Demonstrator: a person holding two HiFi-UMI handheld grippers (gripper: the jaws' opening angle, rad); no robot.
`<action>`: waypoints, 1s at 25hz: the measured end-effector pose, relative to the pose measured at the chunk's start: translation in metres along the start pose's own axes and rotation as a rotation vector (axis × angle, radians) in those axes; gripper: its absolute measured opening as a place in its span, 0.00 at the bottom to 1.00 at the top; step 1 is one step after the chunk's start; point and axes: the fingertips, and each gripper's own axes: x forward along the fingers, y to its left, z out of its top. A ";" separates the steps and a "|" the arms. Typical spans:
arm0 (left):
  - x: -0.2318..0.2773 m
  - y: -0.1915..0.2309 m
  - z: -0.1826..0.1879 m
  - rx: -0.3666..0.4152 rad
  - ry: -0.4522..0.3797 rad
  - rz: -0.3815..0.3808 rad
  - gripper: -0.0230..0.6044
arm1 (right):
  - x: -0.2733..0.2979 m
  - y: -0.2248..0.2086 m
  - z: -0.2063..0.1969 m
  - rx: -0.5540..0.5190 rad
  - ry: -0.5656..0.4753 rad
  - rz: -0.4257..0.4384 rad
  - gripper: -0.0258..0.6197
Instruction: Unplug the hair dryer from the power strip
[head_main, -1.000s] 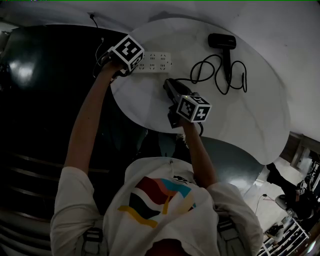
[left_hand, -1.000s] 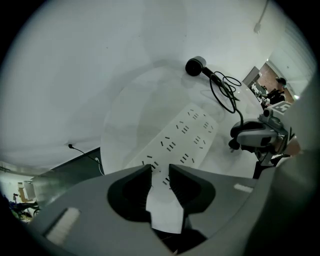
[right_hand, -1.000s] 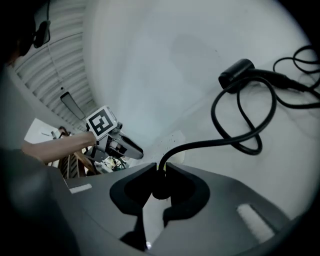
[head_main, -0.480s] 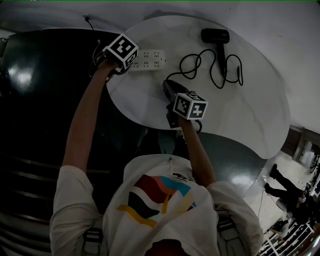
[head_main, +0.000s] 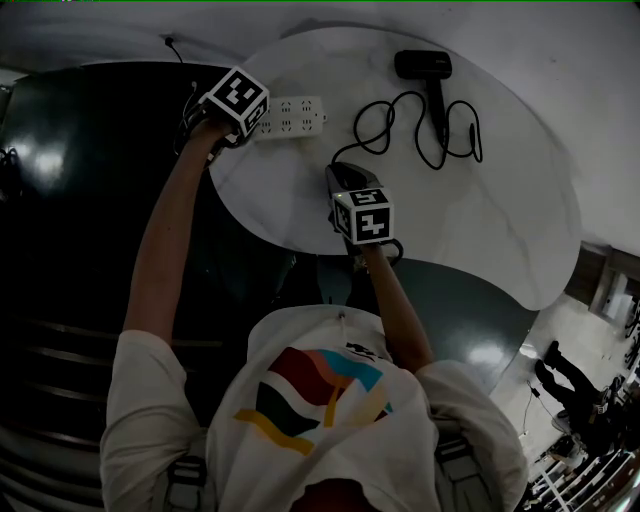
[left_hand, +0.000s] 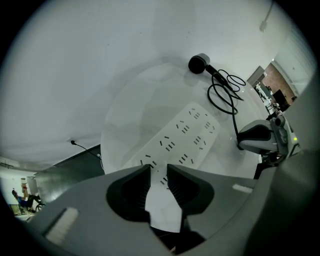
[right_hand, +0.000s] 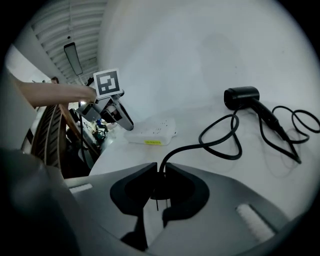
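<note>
A white power strip (head_main: 290, 116) lies at the far left of the round white table (head_main: 480, 220). My left gripper (head_main: 250, 128) points straight down over the strip's left end. In the left gripper view the jaws (left_hand: 159, 172) are closing, with the power strip (left_hand: 185, 137) between the pads. My right gripper (head_main: 338, 175) is shut on the black plug (right_hand: 160, 186), whose prongs are bare and apart from the power strip (right_hand: 150, 132). The black cord (right_hand: 220, 140) runs from the plug in loops to the black hair dryer (right_hand: 242, 96), which lies at the far side (head_main: 423, 65).
Dark glossy floor (head_main: 60, 200) surrounds the table on the left and near sides. A thin black cable (head_main: 172, 42) lies by the wall beyond the strip. The cord's loops (head_main: 445, 130) cover the table's far middle. The table's near edge curves under my right arm.
My right gripper has rolled and shifted a little left and lower with the plug in it. The left gripper has stayed at the strip's end.
</note>
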 end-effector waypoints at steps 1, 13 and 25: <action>0.000 0.000 0.000 -0.001 0.002 0.001 0.17 | 0.000 -0.001 -0.001 -0.020 -0.001 -0.014 0.14; 0.001 0.000 0.001 -0.006 -0.009 0.001 0.17 | -0.005 -0.004 -0.001 -0.101 -0.004 -0.054 0.18; 0.000 0.000 0.001 -0.005 -0.008 0.009 0.17 | -0.019 -0.007 0.011 -0.117 -0.031 -0.053 0.25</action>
